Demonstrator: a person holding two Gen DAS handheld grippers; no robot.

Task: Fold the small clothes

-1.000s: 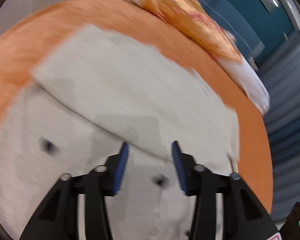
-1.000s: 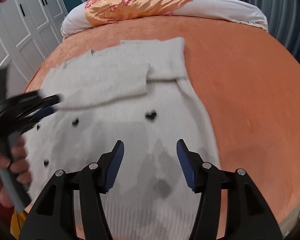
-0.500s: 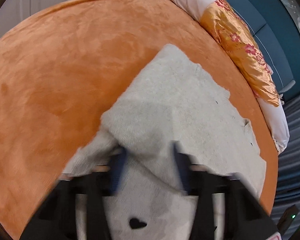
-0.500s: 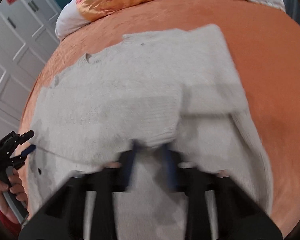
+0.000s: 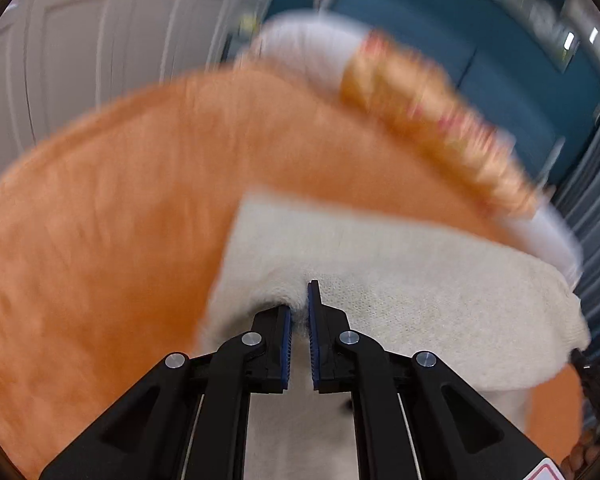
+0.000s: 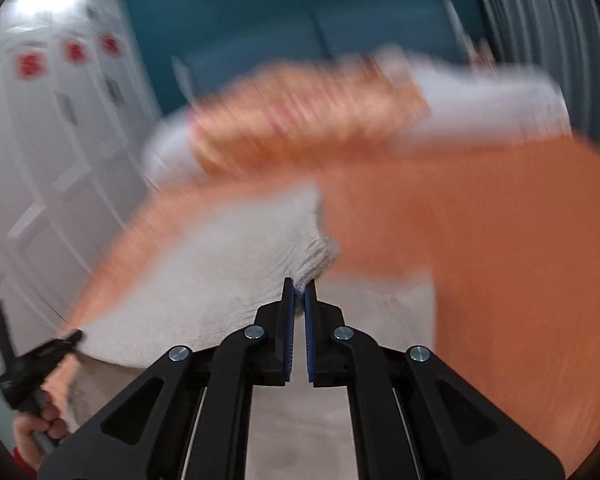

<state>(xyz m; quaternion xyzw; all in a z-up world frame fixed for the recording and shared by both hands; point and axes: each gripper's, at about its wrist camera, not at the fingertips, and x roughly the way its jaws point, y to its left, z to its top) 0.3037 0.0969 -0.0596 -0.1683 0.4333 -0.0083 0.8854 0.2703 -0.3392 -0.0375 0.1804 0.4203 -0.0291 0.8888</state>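
The sweater (image 5: 400,292) lies on the orange bed (image 5: 100,240), and its near part now hangs raised from our two grippers, one at each end of the edge. A second ago both pairs of jaws stood spread above flat knit; now each is pressed together on a bunch of it. The left gripper (image 5: 299,312) pinches a tuft of the cream wool between its blue pads, and the right gripper (image 6: 299,292) nips the ribbed corner (image 6: 316,256) the same way. Both views blur, so we judge the hands are moving. In the right view we see the left hand (image 6: 40,424) on its handle. With both ends gripped and lifted, we judge the fold is under way: the held edge can be carried over the rest of the sweater toward the pillows (image 6: 308,128).
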